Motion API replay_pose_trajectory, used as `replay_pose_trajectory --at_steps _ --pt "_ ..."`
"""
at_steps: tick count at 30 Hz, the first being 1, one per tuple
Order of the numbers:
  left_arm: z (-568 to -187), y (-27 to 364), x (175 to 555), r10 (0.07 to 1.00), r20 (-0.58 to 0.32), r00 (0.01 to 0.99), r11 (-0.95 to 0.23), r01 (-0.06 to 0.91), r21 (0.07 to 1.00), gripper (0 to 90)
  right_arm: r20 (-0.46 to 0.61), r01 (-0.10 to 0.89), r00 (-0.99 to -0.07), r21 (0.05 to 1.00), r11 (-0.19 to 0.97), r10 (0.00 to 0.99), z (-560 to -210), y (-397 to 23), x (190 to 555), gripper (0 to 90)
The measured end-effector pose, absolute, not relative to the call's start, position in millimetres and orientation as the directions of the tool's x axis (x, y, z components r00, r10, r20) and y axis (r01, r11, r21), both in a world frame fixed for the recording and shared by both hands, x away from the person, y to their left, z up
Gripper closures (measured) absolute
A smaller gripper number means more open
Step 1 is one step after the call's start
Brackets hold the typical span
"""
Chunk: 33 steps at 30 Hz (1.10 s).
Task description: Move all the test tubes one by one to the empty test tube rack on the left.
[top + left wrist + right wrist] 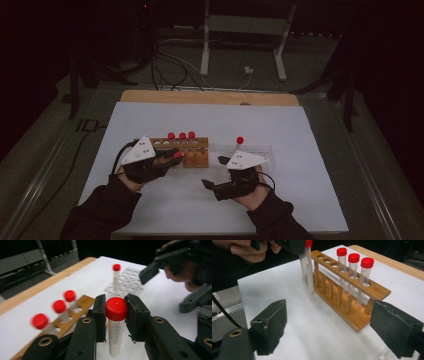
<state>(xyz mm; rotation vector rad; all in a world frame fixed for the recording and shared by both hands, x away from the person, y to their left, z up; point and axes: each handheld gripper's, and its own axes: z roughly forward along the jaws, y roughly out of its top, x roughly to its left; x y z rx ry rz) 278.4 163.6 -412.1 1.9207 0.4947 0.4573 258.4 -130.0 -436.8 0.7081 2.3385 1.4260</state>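
The left claw (pixel 116 315) is gripping a red-capped tube (pixel 115 325) upright, carrying it toward the clear rack (pixel 130 281). The right claw (pixel 337 327) is hanging released, jaws wide apart, holding nothing.

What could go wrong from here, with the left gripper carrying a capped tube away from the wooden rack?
The left gripper pinches the tube only at its red cap, so the long body hanging below could swing or slip out. Swinging, it might knock the three tubes standing in the wooden rack. The clear rack looks light, and an off-centre insertion beside its one tube might shift it.
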Motion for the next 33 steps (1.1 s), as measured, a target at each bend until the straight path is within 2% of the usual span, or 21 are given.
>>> replay_pose_trajectory --at_steps 4,9,22,33 --pt "-403 175 283 0.57 0.101 0.816 -0.35 0.13 0.928 71.9 0.006 0.253 -0.834 0.893 0.372 0.552 -436 -132 259 2.5" --pt "-396 186 290 0.61 0.113 0.785 -0.346 0.134 0.929 71.9 0.012 0.248 -0.841 0.897 0.365 0.542 -434 -135 260 0.0" --pt "-386 198 313 0.688 0.116 0.716 -0.297 0.132 0.946 71.9 0.018 0.241 -0.838 0.908 0.342 0.545 -432 -139 260 0.0" --pt "-396 200 334 0.741 0.095 0.665 -0.252 0.143 0.957 71.9 0.017 0.24 -0.84 0.908 0.343 0.543 -432 -140 261 0.0"
